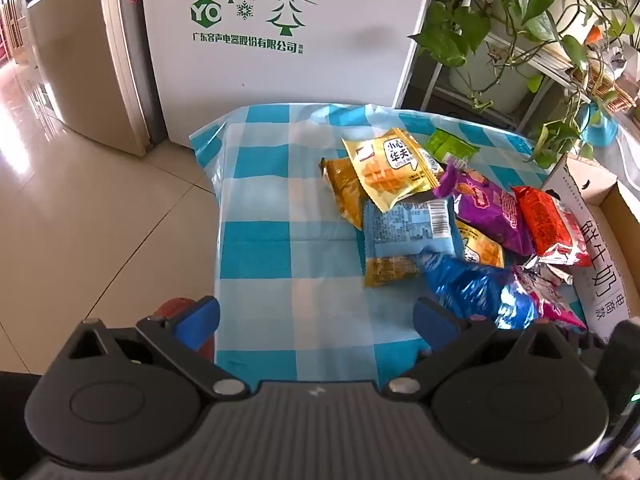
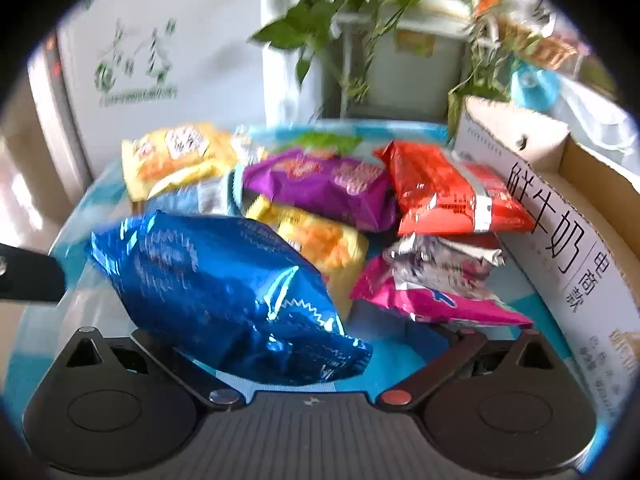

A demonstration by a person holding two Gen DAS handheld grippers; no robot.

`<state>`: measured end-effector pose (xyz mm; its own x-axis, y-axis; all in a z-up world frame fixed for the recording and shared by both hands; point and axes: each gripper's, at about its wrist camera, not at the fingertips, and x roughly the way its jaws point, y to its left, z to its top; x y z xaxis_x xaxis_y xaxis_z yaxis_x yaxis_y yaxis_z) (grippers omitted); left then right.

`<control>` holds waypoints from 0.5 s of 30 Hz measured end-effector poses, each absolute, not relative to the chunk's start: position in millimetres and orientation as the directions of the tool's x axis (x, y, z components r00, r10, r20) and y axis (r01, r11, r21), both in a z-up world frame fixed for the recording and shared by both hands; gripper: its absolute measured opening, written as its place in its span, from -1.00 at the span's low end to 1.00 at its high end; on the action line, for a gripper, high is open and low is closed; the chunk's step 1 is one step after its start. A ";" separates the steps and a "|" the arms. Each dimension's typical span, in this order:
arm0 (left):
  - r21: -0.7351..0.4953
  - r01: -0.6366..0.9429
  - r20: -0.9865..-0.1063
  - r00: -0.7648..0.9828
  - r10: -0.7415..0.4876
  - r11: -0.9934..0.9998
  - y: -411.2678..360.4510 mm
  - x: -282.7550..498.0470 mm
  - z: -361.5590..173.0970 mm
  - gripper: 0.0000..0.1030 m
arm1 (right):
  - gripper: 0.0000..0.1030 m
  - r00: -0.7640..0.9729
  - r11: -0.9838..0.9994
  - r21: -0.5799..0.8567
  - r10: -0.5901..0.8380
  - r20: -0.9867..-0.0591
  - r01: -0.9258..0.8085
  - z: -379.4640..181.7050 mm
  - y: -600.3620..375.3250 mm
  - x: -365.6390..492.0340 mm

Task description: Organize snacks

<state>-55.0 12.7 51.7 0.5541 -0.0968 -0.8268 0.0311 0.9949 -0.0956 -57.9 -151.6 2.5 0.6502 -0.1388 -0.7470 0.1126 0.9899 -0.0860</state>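
Left gripper (image 1: 316, 320): jaws spread wide, empty, over bare checked cloth (image 1: 260, 216).
Snack pile (image 1: 432, 208): right of the left gripper, beside the cardboard box (image 1: 600, 280).
Blue foil bag (image 2: 216, 292): lies directly before the right gripper (image 2: 304, 344), long axis slanting left-far to right-near.
Right gripper: fingers hidden; whether it grips, I cannot tell.
Nearer hand: the right, by my judgement.

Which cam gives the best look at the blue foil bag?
Right wrist: the blue foil bag fills the foreground, with its crimped end visible, though motion-blurred. Left wrist shows only part of it, low at the right beside the right finger of the left gripper.
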 end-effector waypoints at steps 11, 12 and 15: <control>-0.066 0.036 -0.823 0.563 -0.075 0.997 11.9 -54.4 56.6 0.98 | 1.00 0.461 0.984 -0.167 -0.179 -0.869 0.067 44.2 -156.5 -60.4; -0.066 0.033 -0.823 0.564 -0.073 0.997 12.5 -54.0 57.2 0.98 | 1.00 0.446 0.978 -0.199 -0.204 -0.871 0.059 54.7 -155.2 -57.1; -0.057 0.031 -0.820 0.569 -0.064 0.998 12.1 -53.8 59.2 0.98 | 1.00 0.484 0.969 -0.237 -0.241 -0.841 0.070 75.2 -166.9 -64.1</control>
<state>-53.8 12.1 59.2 0.5693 -0.0645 -0.8196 0.0312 0.9979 -0.0568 -64.1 -166.9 75.2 0.4839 -0.2411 -0.8412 0.0705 0.9689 -0.2372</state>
